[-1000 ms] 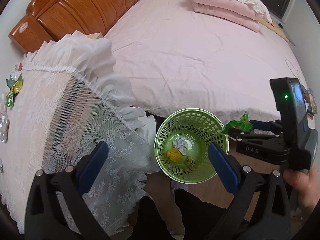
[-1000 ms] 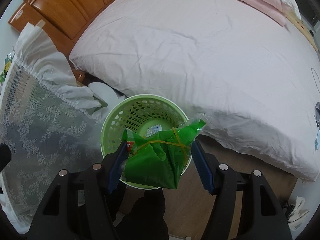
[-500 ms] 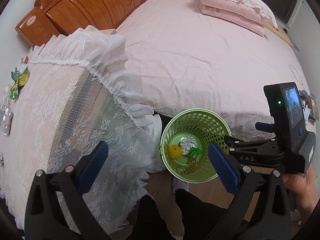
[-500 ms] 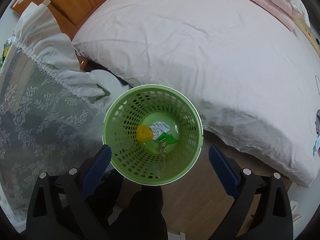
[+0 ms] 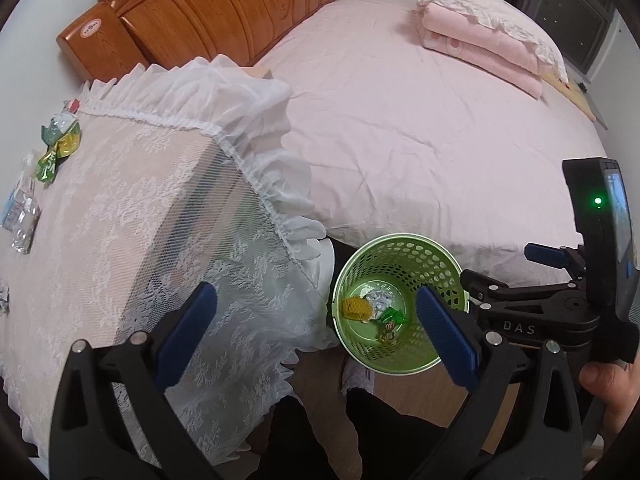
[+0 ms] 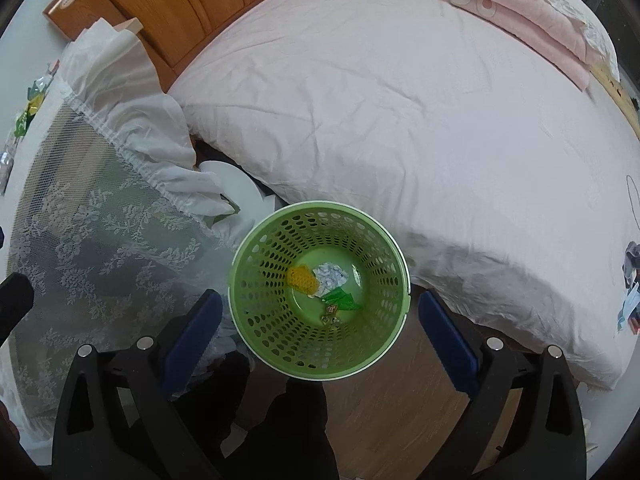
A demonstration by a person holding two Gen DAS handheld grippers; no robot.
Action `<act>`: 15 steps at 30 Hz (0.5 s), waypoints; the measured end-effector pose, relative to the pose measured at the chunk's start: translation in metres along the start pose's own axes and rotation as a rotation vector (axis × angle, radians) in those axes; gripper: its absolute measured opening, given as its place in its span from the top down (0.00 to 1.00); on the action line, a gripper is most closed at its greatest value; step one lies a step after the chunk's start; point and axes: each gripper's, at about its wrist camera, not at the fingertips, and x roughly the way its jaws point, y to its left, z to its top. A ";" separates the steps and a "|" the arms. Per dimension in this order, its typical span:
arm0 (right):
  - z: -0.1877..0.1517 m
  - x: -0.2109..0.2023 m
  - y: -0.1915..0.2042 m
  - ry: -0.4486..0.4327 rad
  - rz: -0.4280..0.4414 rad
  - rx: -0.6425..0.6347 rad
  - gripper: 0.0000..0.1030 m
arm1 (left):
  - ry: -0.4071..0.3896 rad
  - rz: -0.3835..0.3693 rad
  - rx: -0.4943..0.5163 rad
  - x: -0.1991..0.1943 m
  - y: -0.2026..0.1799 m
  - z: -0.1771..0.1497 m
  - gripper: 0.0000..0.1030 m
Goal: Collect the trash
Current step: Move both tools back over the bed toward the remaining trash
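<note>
plainly both sets of jaws stand wide apart with nothing between them. the right gripper [image 6: 320, 332] hangs straight above the round green perforated plastic bin [image 6: 276, 320], which stands on the wooden floor [image 6: 384, 408] just beside the near edge of the pink-sheeted bed [image 6: 400, 120]. the left gripper [image 5: 316, 332] hovers over the near right corner of the table draped in white lace cloth [image 5: 120, 220], with the bin just to its right.

inside the bin lie four pieces of trash, close together on the bottom: one yellow knobbly lump [image 6: 303, 278], one crumpled white paper ball [image 6: 331, 276], one green wrapper [image 6: 342, 301] and one small brownish scrap [image 6: 330, 316].

what the next move likely turns on lies to the far left: on the far left part of the table rest one green-and-yellow crinkled wrapper [image 5: 56, 146] and, nearer, one clear plastic packet [image 5: 22, 210]. a further scrap at the left edge is too cut off to name. both pieces lie up and to the left of the left jaws, well apart from them, and the left hand is clearly the nearer one. the wrapper's long axis runs roughly near to far, as does the packet's.

farther out, a carved wooden headboard [image 5: 208, 12] and one stack of folded pink bedding [image 5: 488, 44] sit at the far side of the bed.
</note>
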 end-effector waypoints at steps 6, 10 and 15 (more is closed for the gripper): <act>0.025 -0.060 0.052 -0.138 0.018 -0.120 0.05 | -0.084 0.072 -0.128 -0.040 0.052 0.000 0.08; 0.043 -0.101 0.092 -0.251 0.059 -0.198 0.02 | -0.131 0.138 -0.229 -0.070 0.098 -0.008 0.08; 0.061 -0.144 0.149 -0.356 0.169 -0.284 0.02 | -0.164 0.220 -0.378 -0.099 0.166 -0.030 0.08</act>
